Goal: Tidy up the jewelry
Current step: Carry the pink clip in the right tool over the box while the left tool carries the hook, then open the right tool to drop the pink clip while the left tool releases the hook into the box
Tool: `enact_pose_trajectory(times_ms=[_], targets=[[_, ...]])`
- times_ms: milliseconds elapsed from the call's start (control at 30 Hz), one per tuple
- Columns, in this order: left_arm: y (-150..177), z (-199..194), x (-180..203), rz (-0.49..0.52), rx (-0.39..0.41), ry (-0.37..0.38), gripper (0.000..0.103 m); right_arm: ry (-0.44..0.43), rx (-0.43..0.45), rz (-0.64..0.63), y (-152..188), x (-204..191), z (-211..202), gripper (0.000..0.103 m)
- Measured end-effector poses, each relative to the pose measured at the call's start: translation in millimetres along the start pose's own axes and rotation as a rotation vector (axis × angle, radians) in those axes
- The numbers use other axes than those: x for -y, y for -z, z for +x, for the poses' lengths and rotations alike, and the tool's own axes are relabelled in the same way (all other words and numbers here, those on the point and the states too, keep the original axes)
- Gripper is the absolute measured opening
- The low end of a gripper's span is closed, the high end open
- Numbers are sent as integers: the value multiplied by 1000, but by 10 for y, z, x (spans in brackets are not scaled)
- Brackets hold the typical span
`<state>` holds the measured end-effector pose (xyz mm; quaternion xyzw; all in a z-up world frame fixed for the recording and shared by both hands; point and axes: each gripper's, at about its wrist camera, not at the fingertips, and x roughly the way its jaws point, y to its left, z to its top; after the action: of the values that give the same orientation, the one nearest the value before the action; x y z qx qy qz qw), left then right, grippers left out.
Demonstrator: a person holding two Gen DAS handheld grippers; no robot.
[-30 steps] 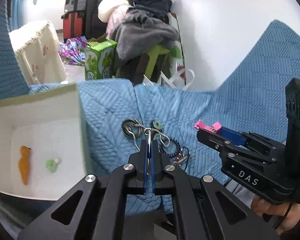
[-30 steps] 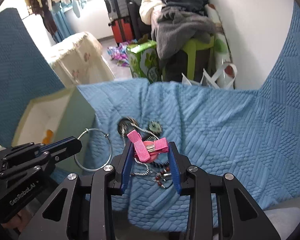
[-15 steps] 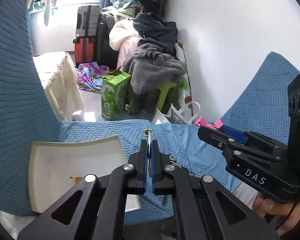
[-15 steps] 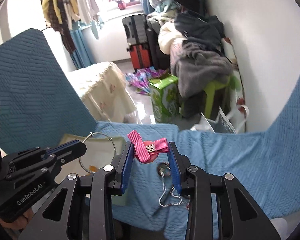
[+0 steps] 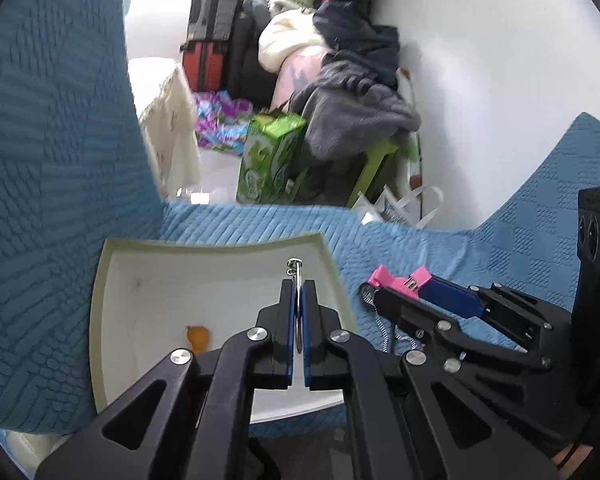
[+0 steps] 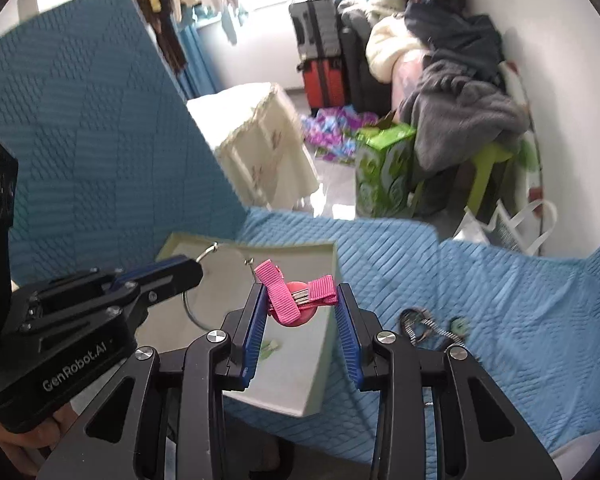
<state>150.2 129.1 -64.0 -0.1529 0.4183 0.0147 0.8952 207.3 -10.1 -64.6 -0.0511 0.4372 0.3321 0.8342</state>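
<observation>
Ring (image 6: 216,280) pinched; pink clip (image 6: 296,294) apparently held

The left gripper (image 5: 298,296) points downward, jaws clamped together on a thin ring; the right gripper (image 6: 302,304) (beside it, tilted likewise) pinches a pink clip between part-spread jaws

Blue quilted cover (image 5: 420,248) fills lower frame. Upper centre: green carton (image 5: 268,160), red suitcase (image 5: 204,60), grey clothes pile (image 5: 356,116) against white wall (image 5: 500,60).
</observation>
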Motion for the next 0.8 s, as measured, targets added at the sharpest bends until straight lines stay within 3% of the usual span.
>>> enact_pose_trajectory(times_ms=[200, 533, 800], targets=[[123, 330, -222, -56, -79, -8, 2, 6, -78, -44, 174, -82, 448, 32], [235, 590, -339, -85, -150, -53, 2, -22, -147, -55, 248, -49, 764, 33], [218, 585, -376, -98, -155, -56, 3, -5, -117, -74, 195, -60, 717, 36]])
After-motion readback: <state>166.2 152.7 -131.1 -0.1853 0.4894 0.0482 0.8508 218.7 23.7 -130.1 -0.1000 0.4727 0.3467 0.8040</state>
